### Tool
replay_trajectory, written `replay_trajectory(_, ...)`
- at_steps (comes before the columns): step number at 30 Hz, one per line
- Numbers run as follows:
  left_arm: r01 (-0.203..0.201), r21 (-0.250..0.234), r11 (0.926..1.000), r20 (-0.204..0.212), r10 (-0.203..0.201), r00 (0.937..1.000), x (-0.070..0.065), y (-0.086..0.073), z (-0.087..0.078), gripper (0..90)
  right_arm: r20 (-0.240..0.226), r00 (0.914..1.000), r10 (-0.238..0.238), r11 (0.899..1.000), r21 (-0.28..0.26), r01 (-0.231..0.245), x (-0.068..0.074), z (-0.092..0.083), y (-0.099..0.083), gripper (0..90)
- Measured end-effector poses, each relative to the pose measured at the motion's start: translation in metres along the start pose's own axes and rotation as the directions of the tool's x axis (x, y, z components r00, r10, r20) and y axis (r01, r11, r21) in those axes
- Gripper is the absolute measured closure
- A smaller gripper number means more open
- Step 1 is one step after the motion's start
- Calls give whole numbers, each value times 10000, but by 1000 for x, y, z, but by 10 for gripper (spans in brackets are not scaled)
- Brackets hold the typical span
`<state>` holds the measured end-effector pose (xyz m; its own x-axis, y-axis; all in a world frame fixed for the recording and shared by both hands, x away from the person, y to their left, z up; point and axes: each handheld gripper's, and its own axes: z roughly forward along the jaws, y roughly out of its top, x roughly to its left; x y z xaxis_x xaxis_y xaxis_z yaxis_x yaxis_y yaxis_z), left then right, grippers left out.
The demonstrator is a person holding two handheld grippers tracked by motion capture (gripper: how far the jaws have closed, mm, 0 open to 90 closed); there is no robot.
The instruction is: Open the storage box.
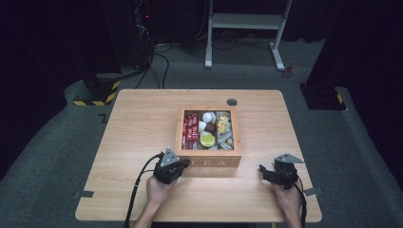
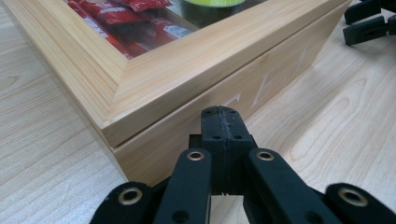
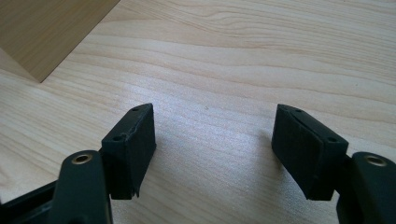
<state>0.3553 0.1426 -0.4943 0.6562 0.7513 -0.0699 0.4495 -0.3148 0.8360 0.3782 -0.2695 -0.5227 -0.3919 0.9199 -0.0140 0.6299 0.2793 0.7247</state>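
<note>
Right now the left gripper (image 2: 219,112) is pressing its jaws together on nothing, with the wooden tea box (image 2: 187,70) sitting just ahead of its tips, lid closed. Meanwhile the right gripper (image 3: 214,140) is holding its jaws spread over bare table (image 3: 261,56), the box lying off to its upper left.

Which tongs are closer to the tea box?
Left. The left tongs are shut right at the tea box front, near its left corner. The right tongs sit open, off past its right corner.

My left claw (image 2: 219,112) has its jaws pressed together, nothing between them; my right claw (image 3: 215,140) holds its jaws wide apart, empty; both forearms low.
</note>
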Motion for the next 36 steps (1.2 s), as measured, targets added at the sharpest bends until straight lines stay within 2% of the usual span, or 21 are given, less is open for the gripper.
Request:
replay_trajectory(10,-50,-242,9997,-15,49,10000,-3,9,-2,900,-1,10000,1,10000,0,-1,0,0,0,303)
replay_trajectory(12,-308,-125,9994,-198,305,9993,-8,11,-1,900,-2,10000,9,10000,7,-9,0,0,0,303)
replay_trajectory(25,-87,-306,9995,-169,82,9998,-8,15,0,900,-2,10000,26,10000,7,-26,0,0,0,303)
replay_trajectory(29,194,-318,9993,-89,-197,9998,-8,16,0,900,-6,10000,5,10000,1,-5,0,0,0,302)
replay_trajectory(31,212,-308,9993,-90,-215,9997,-7,16,0,900,-4,10000,11,10000,7,-11,0,0,0,302)
replay_trajectory(36,258,-532,9982,-113,-264,9996,-6,24,-5,900,-2,10000,9,10000,8,-9,0,0,0,302)
